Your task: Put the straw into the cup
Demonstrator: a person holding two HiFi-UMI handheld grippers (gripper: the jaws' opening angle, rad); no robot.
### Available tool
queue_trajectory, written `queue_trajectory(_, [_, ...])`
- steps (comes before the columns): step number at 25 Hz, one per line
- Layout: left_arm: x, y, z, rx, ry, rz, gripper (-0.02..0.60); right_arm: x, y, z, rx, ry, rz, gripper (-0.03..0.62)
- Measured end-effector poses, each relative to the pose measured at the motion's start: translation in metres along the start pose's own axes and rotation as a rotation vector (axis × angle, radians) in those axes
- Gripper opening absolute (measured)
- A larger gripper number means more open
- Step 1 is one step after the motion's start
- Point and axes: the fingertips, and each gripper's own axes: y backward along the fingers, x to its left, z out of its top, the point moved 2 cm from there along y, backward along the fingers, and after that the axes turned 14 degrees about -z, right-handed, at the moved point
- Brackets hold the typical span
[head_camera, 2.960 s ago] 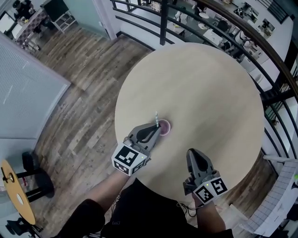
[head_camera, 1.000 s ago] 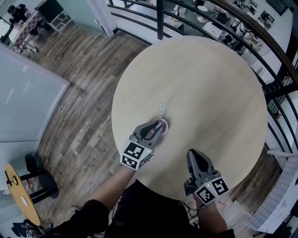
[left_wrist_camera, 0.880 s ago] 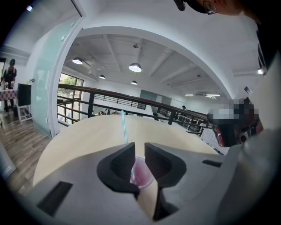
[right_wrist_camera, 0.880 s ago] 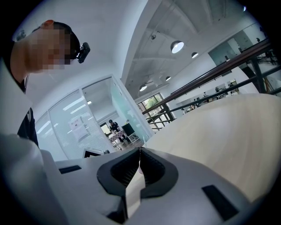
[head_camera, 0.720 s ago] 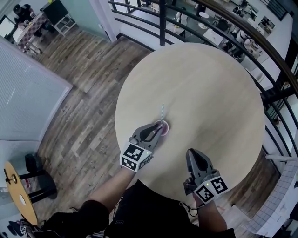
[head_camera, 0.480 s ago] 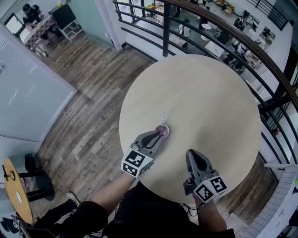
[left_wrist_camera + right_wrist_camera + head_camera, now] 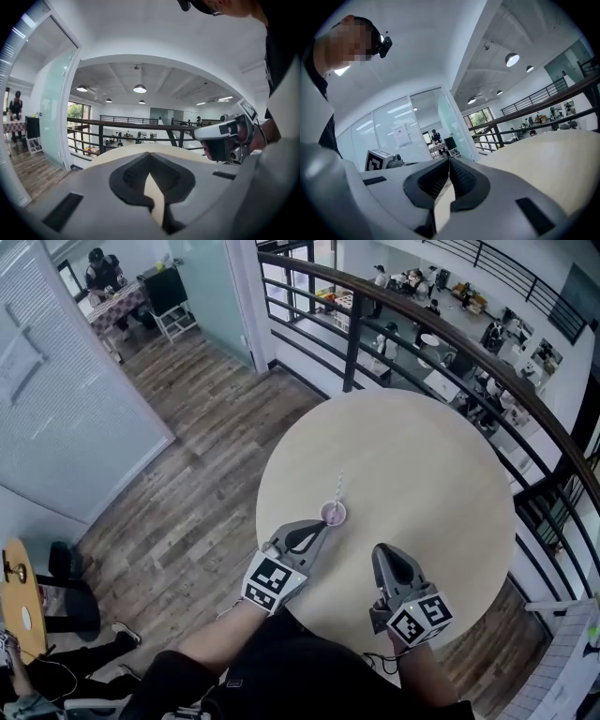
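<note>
A small pink cup [image 7: 334, 514] stands on the round beige table [image 7: 441, 474], near its left front edge. A pale striped straw [image 7: 338, 487] rises upright out of the cup. My left gripper [image 7: 322, 525] lies just short of the cup, tips toward it, jaws shut on nothing. In the left gripper view the left gripper [image 7: 149, 154] shows closed tips, and the cup is hidden below them. My right gripper [image 7: 382, 549] rests to the right at the table's near edge, shut and empty. In its own view, the right gripper [image 7: 449, 160] has its jaws meeting.
A dark metal railing [image 7: 422, 343] curves round the far side of the table, with a lower floor beyond it. Wood flooring [image 7: 187, 484] and a glass partition [image 7: 75, 381] lie to the left. A small side table [image 7: 19, 596] stands at the far left.
The head view has tipped up and shows more of the room. The straw stays standing in the cup. The left gripper tips now sit slightly back from the cup. The right gripper has not moved.
</note>
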Motion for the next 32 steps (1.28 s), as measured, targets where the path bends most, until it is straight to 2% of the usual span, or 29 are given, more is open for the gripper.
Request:
queue_trajectory(6, [-0.016,0.040,0.028,-0.052,-0.041,-0.039,0.006,0.026,0.008,0.011,-0.042,-0.008,-0.009,0.021])
queue_trajectory(14, [-0.016,0.116,0.031,-0.090,-0.083,-0.063,0.006,0.091,0.016,0.020,-0.137,0.013,-0.040,0.021])
queue_trajectory(18, [-0.019,0.153,0.028,-0.117,-0.080,-0.071,0.006,0.124,0.024,0.009,-0.145,0.029,-0.038,0.021])
queue_trajectory(24, [-0.018,0.187,0.030,-0.146,-0.064,-0.040,0.006,0.147,0.024,0.007,-0.148,0.073,-0.032,0.021])
queue_trajectory(32, [-0.023,0.204,0.035,-0.173,-0.054,0.023,0.006,0.143,0.043,0.012,-0.165,0.084,-0.033,0.020])
